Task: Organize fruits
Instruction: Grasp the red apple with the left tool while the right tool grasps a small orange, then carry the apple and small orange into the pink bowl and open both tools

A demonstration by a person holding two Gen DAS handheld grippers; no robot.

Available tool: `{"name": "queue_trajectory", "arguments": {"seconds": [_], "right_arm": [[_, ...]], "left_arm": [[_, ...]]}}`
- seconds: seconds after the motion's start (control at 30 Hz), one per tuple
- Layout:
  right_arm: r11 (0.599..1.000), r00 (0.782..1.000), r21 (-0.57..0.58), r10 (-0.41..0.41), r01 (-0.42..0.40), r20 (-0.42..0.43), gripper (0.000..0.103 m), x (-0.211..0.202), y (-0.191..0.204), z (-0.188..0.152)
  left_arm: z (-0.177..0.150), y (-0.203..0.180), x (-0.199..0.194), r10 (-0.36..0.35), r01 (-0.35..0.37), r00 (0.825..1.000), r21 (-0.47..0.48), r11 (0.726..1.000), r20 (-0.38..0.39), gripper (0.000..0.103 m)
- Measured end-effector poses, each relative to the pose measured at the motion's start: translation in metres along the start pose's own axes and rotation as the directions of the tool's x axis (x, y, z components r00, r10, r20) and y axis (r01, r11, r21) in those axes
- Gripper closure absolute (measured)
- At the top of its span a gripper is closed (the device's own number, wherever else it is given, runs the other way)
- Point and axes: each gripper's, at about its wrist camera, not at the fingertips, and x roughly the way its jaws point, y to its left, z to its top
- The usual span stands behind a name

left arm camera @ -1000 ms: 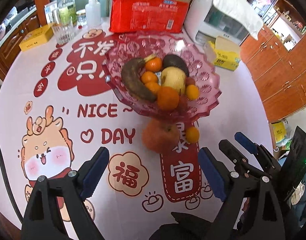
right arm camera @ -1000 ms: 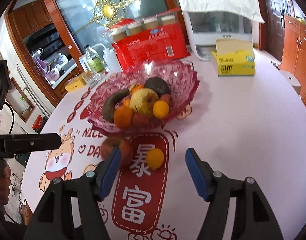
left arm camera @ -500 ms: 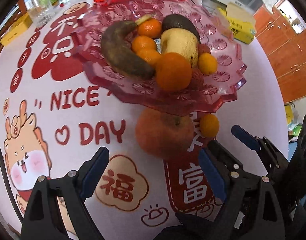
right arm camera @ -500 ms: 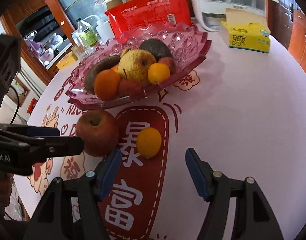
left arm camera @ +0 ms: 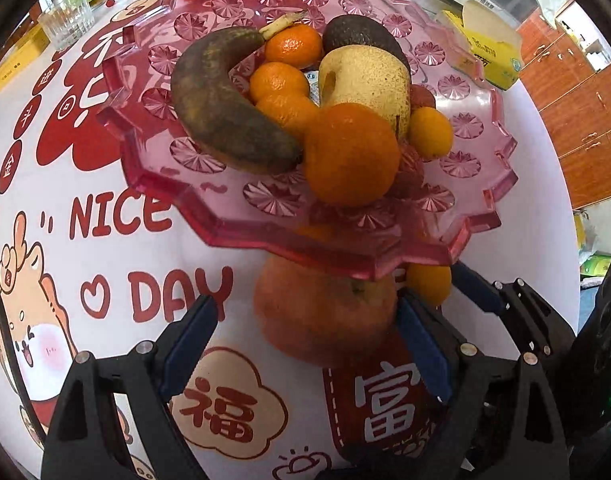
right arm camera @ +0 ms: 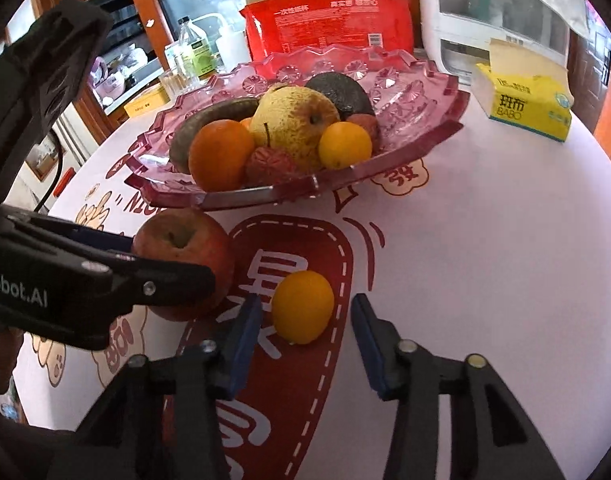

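A red apple lies on the tablecloth just under the near rim of the pink glass fruit bowl. My left gripper is open with its pads on either side of the apple, not closed on it. The apple and the left gripper's finger also show in the right wrist view. A small yellow-orange citrus lies on the red patch of the cloth. My right gripper is open with the citrus just ahead, between its fingertips. The bowl holds a dark banana, a pear, an avocado and several oranges.
A yellow tissue box stands to the right of the bowl. A red package, bottles, a drinking glass and a white appliance stand along the back of the table.
Both grippers have moved forward and down. The left one now straddles the apple, and the right one has closed in on the small citrus. Neither has closed.
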Motion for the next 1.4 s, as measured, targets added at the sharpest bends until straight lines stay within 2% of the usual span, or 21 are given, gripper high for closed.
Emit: {"name": "queue_trajectory", "arguments": {"seconds": [0.1, 0.17, 0.23, 0.5, 0.73, 0.93, 1.13, 1.4], "right_arm": [[1.000, 1.000, -0.024, -0.002, 0.001, -0.009, 0.072, 0.000, 0.003, 0.000], [0.999, 1.000, -0.034, -0.007, 0.006, -0.013, 0.072, -0.001, 0.005, 0.000], [0.999, 1.000, -0.038, -0.005, 0.005, -0.019, 0.072, -0.002, 0.006, -0.001], [1.000, 1.000, -0.019, 0.000, 0.000, -0.002, 0.072, -0.017, 0.006, -0.004], [0.999, 0.999, -0.031, -0.030, 0.031, 0.029, 0.072, -0.038, 0.004, -0.003], [0.997, 0.995, -0.039, -0.061, 0.064, 0.081, 0.072, -0.063, -0.002, 0.006], [0.996, 0.989, -0.054, -0.068, 0.075, 0.133, 0.072, -0.082, -0.003, 0.018], [0.995, 0.985, -0.091, -0.030, 0.046, 0.169, 0.072, -0.088, 0.010, 0.026]], "left_arm": [[0.006, -0.004, 0.008, -0.017, 0.017, 1.000, -0.003, 1.000, 0.003, 0.018], [0.008, -0.006, 0.009, -0.033, 0.033, 0.999, 0.001, 0.999, 0.001, 0.027], [0.010, -0.013, 0.010, -0.038, 0.038, 0.999, 0.006, 0.999, 0.002, 0.031], [0.003, -0.011, 0.008, -0.029, 0.029, 1.000, -0.025, 0.999, -0.012, 0.032], [-0.026, 0.001, -0.021, -0.034, 0.036, 0.999, -0.065, 0.997, 0.027, 0.032], [-0.040, 0.012, -0.060, 0.006, -0.001, 0.997, -0.068, 0.998, 0.081, 0.032], [-0.037, 0.029, -0.107, 0.024, -0.009, 0.985, -0.091, 0.996, 0.171, 0.032], [0.002, 0.031, -0.153, 0.007, 0.017, 0.945, -0.069, 0.997, 0.328, 0.032]]}}
